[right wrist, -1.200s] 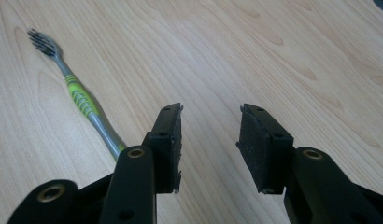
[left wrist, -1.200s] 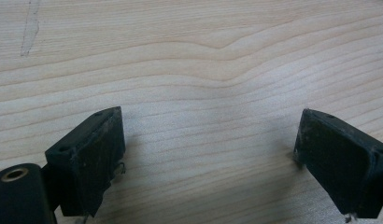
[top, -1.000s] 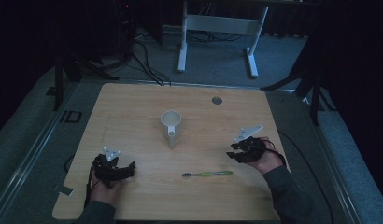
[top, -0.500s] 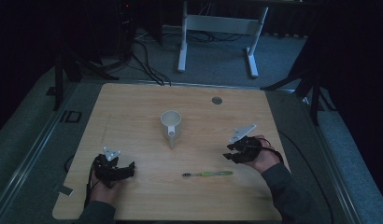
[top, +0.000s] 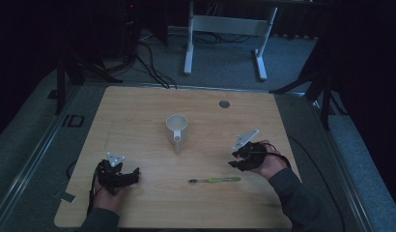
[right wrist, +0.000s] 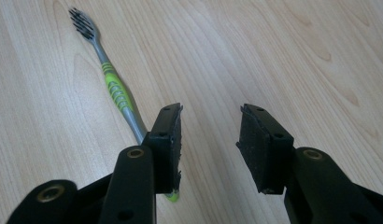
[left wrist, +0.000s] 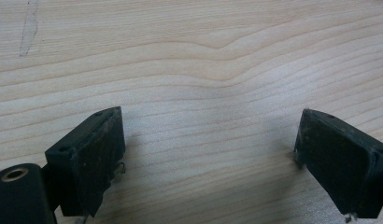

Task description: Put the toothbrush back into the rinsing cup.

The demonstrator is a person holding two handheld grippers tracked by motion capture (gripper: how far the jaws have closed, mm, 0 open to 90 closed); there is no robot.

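Observation:
A green and grey toothbrush lies flat near the table's front edge, bristles pointing left. A white mug stands upright at the table's middle, its handle toward me. My right gripper hovers just above the toothbrush's right end, jaws open and empty. In the right gripper view, the toothbrush runs under the left jaw of the right gripper, outside the gap. My left gripper rests at the front left, open over bare wood; in its own view the left gripper has nothing between its jaws.
The wooden table has a round grey cable port near its far edge. Beyond it stand a white desk frame and dark cables on the floor. A metal rail runs along the left side.
The right gripper has shifted slightly left and toward the toothbrush's handle end. The left gripper, mug and toothbrush have stayed where they were.

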